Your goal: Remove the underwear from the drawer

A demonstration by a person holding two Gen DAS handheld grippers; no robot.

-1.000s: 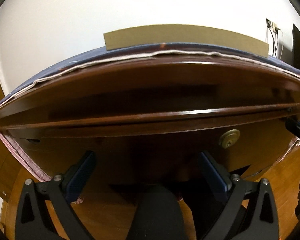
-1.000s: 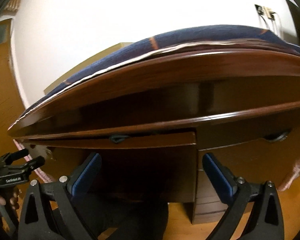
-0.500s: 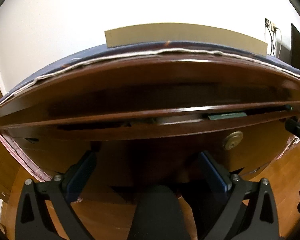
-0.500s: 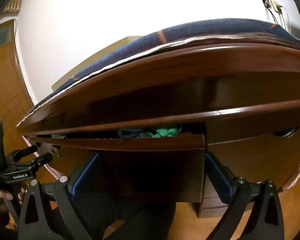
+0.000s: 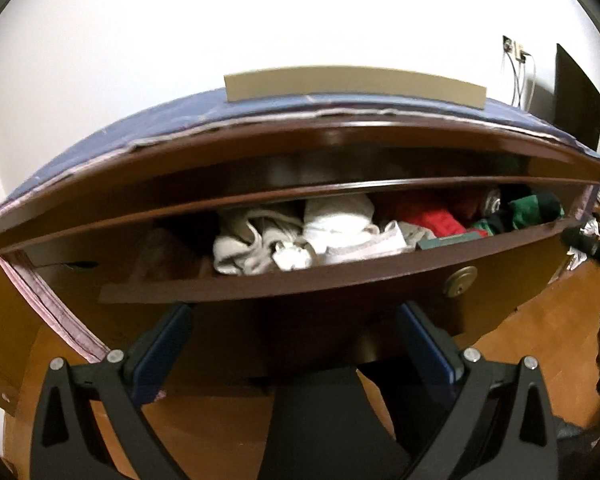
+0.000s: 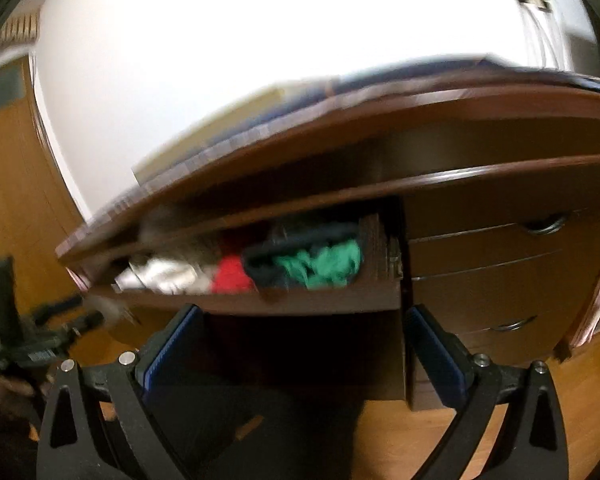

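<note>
Your drawer (image 5: 340,284) stands partly pulled out under the desk (image 5: 340,148) edge, and the underwear sits bundled inside it: a pale heap (image 5: 260,244) to the left, a red piece (image 5: 436,220) in the middle, a green and dark piece (image 5: 532,208) toward the right end. Both tools are below the drawer front and hold nothing. The left gripper (image 5: 292,344) has its fingers spread wide, and so does the right gripper (image 6: 300,352).

The step in hand, as I read it, is to get the drawer far enough out and then reach in. The gap under the desk edge looks shallow, so judge whether the fingers will pass over the drawer front before you lift them in (if not, draw it out further first). Pick one bundle and come down on its top fold with the fingers wide. The green piece (image 6: 320,264) lies nearest the right tool. Close on cloth alone, not on the drawer wall, and lift slowly, for neighbouring pieces may cling and trail out.

The desk is dark polished wood with a blue cloth (image 5: 120,140) over its top and a flat beige board (image 5: 352,84) at the back. More drawers (image 6: 496,264) with metal pulls stand to the right, a white wall (image 5: 260,12) rises behind, and the floor (image 5: 540,344) is wood. The right view is blurred
</note>
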